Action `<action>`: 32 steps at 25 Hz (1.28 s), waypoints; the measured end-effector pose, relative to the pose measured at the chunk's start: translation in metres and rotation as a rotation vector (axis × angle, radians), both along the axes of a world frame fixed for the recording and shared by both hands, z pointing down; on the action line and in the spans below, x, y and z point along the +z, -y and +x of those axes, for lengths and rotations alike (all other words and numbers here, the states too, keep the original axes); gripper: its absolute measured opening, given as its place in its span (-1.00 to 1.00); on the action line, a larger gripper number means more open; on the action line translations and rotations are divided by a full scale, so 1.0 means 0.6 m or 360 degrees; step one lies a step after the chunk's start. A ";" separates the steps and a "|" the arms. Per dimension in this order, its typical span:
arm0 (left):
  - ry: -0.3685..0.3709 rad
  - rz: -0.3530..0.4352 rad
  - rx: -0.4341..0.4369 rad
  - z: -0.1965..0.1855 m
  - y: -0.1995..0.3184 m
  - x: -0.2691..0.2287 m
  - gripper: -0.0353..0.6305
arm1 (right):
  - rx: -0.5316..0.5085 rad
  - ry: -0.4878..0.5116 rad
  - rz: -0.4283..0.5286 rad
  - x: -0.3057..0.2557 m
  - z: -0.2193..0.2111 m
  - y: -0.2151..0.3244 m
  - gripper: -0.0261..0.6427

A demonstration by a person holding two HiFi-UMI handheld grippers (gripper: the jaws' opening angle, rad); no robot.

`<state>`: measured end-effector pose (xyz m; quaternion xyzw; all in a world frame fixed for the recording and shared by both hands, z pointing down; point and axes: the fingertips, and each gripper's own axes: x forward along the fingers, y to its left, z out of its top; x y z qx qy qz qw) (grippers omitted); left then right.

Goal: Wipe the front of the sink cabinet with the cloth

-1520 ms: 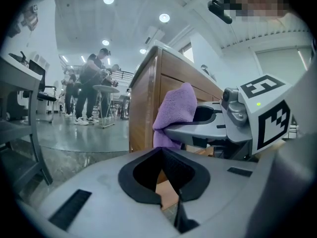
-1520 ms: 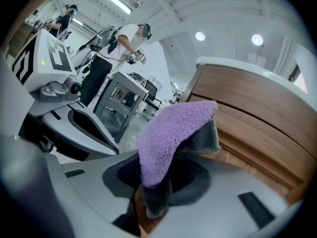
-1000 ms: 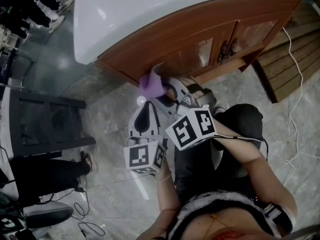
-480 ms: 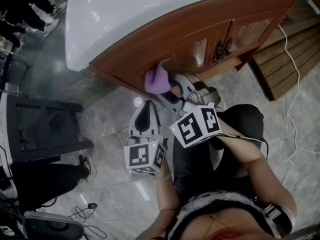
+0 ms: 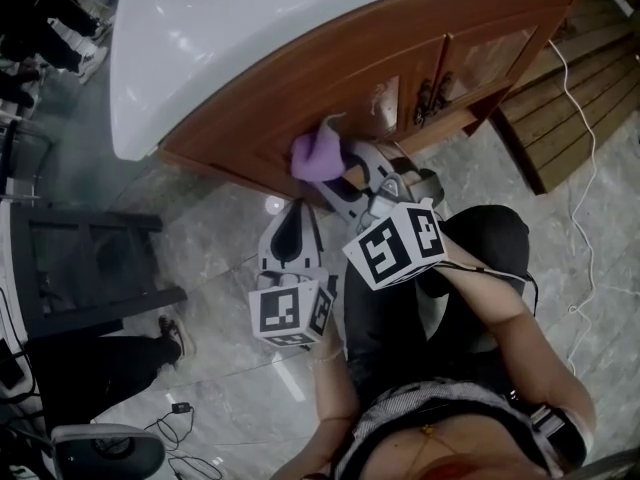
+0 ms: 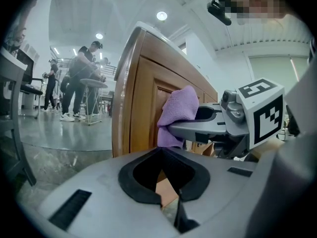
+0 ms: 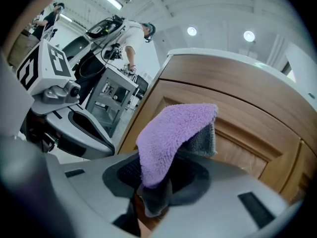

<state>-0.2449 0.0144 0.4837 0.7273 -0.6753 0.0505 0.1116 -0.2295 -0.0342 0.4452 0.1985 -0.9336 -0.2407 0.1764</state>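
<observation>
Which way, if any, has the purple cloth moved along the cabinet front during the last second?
Yes. The purple cloth has slid right along the cabinet front, closer to the door handles.

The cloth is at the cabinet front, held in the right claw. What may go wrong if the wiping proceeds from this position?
1. The cloth is pinched at one part only and drapes loosely over the right claw; it may slip or bunch, so hard plastic may scrape the cabinet front.
2. The left claw, shut and empty, hangs close beside; the two may collide.
3. Moving right, the cloth may snag on the door handles.
</observation>
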 end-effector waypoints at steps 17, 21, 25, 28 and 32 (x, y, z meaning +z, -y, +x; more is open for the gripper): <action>-0.0033 -0.0016 0.0126 0.044 0.034 0.015 -0.89 | 0.0212 -0.0006 -0.0032 0.005 0.092 0.063 -0.43; -0.0038 -0.0013 0.0152 0.051 0.039 0.017 -0.89 | 0.0270 -0.0033 -0.0008 0.006 0.109 0.074 -0.43; -0.0050 -0.0012 0.0180 0.057 0.045 0.022 -0.89 | 0.0372 -0.0063 0.0012 0.008 0.139 0.094 -0.43; -0.0062 -0.0014 0.0197 0.064 0.050 0.025 -0.89 | 0.0431 -0.0065 0.0001 0.008 0.159 0.107 -0.43; -0.0073 -0.0016 0.0219 0.075 0.052 0.027 -0.89 | 0.0478 -0.0085 -0.0013 0.011 0.179 0.118 -0.43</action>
